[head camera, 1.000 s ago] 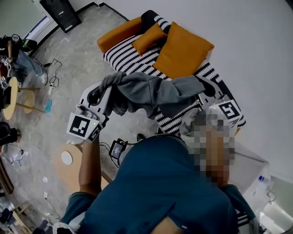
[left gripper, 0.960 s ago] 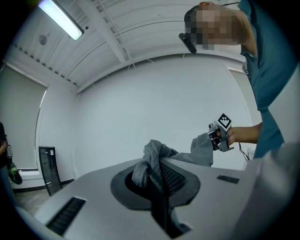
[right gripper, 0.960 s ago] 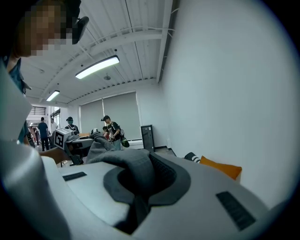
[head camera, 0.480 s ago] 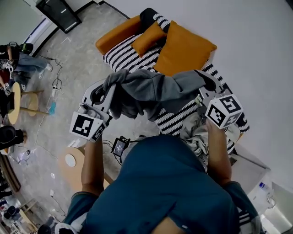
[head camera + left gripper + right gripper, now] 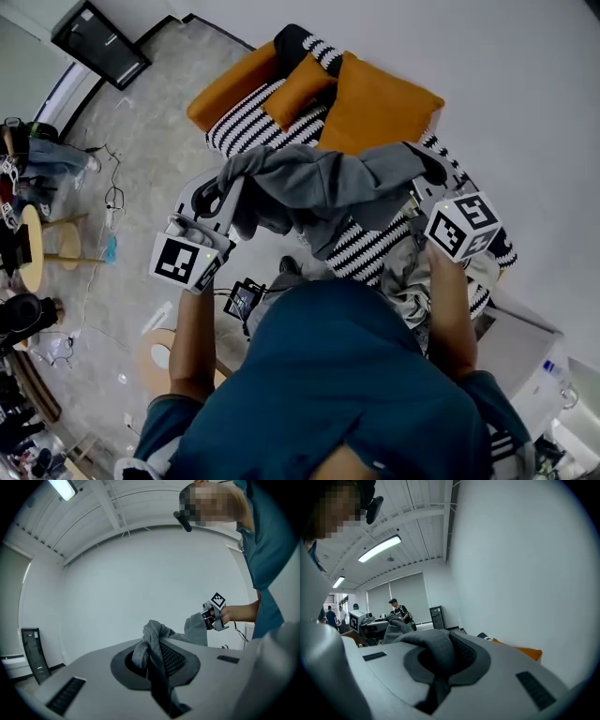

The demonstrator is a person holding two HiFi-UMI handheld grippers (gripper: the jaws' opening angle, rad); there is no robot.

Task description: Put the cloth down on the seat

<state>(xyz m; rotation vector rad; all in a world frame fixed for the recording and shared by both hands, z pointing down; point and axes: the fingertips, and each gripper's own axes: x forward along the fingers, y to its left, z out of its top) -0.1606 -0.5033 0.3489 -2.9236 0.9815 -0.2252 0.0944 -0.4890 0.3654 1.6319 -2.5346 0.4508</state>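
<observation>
Where the pale wall [image 5: 525, 94] meets the grey floor [image 5: 141, 150], I see the seat [image 5: 248, 122], a low couch in black-and-white stripes with an orange arm. A big orange cushion [image 5: 380, 103] leans at its back and a smaller cushion [image 5: 295, 89] lies just beside that one. Over the front of the seat I have the cloth [image 5: 319, 183], a grey garment stretched between my two tools and sagging in loose folds in the middle. From above I cannot tell whether its lowest fold touches the stripes. My left gripper [image 5: 151, 660] is clamped tight on one bunched end, which rises out of the closed jaws in a twisted ridge. My right gripper [image 5: 436, 667] is clamped just as tight on the other end, the fabric humped up between its pads. Near my left arm a round wooden table [image 5: 155, 354] stands on the floor, and a small black device [image 5: 242, 300] lies close by with its cable.
</observation>
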